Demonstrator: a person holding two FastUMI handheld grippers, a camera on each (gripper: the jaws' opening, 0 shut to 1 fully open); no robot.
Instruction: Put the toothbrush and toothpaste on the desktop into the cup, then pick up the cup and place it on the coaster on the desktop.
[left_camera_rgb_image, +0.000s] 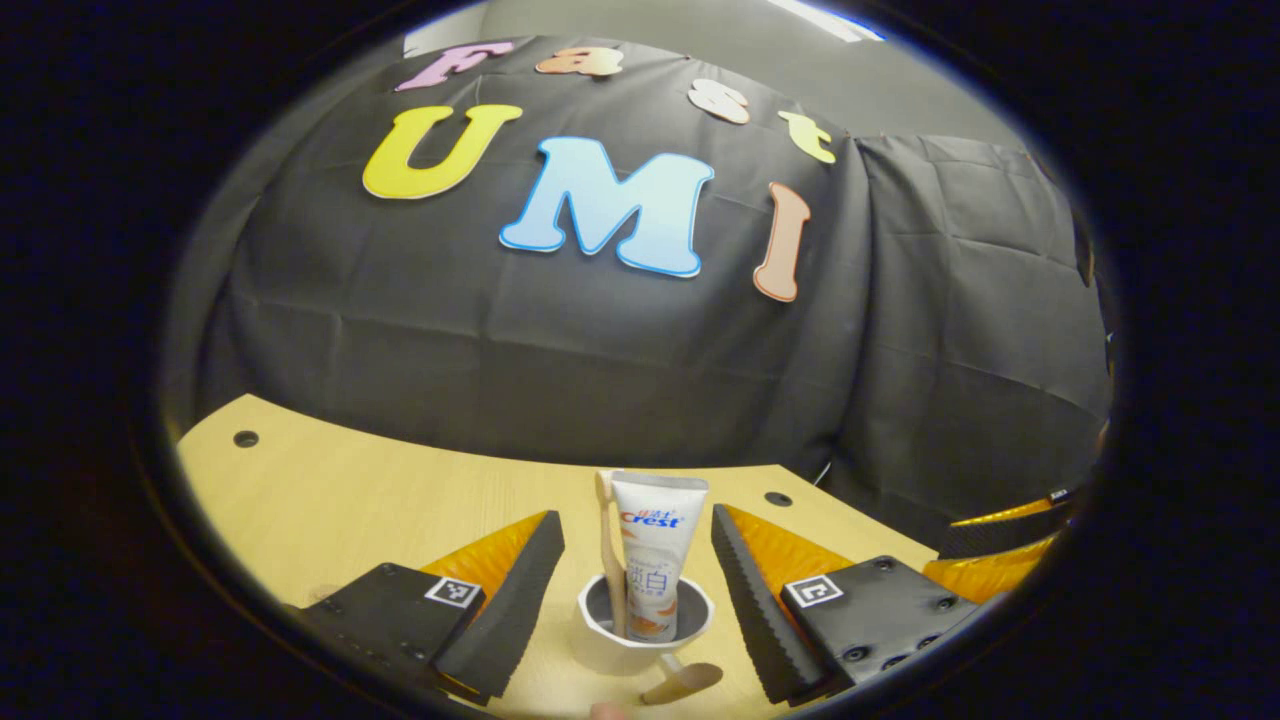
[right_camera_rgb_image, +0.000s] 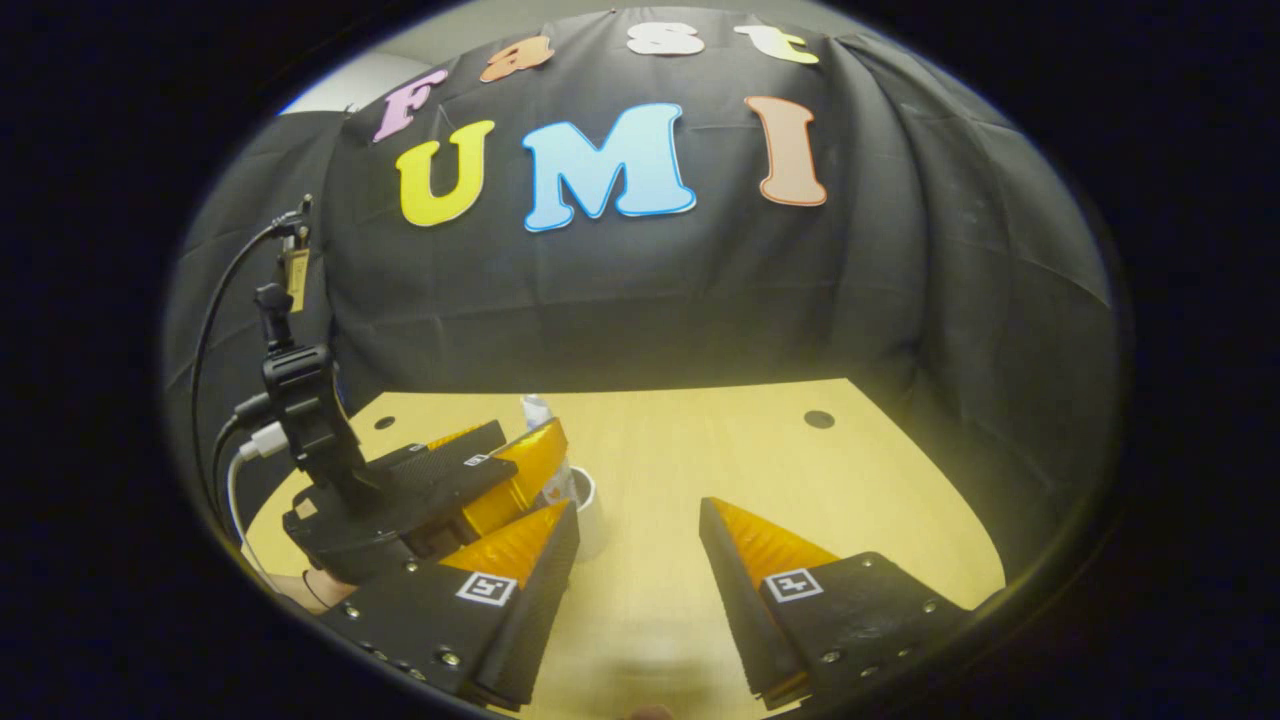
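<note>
A white cup (left_camera_rgb_image: 645, 625) stands on the wooden desktop (left_camera_rgb_image: 330, 510) with a white toothpaste tube (left_camera_rgb_image: 658, 540) and a wooden toothbrush (left_camera_rgb_image: 610, 545) upright inside it. My left gripper (left_camera_rgb_image: 637, 520) is open, one finger on each side of the cup with a gap to each. A tan wooden piece (left_camera_rgb_image: 686, 679) juts out at the cup's near foot; I cannot tell what it is. In the right gripper view my right gripper (right_camera_rgb_image: 638, 510) is open over bare desktop, with the left gripper (right_camera_rgb_image: 528, 440) to its left around the cup (right_camera_rgb_image: 586, 502), tube top (right_camera_rgb_image: 537, 408) above it.
The black cloth wall closes the back and right of the desk. Round holes (left_camera_rgb_image: 245, 438) (left_camera_rgb_image: 778, 498) sit in the desktop near the far edge. The right gripper (left_camera_rgb_image: 1010, 535) shows at the right edge of the left gripper view. A cabled camera mount (right_camera_rgb_image: 300, 400) rides on the left gripper.
</note>
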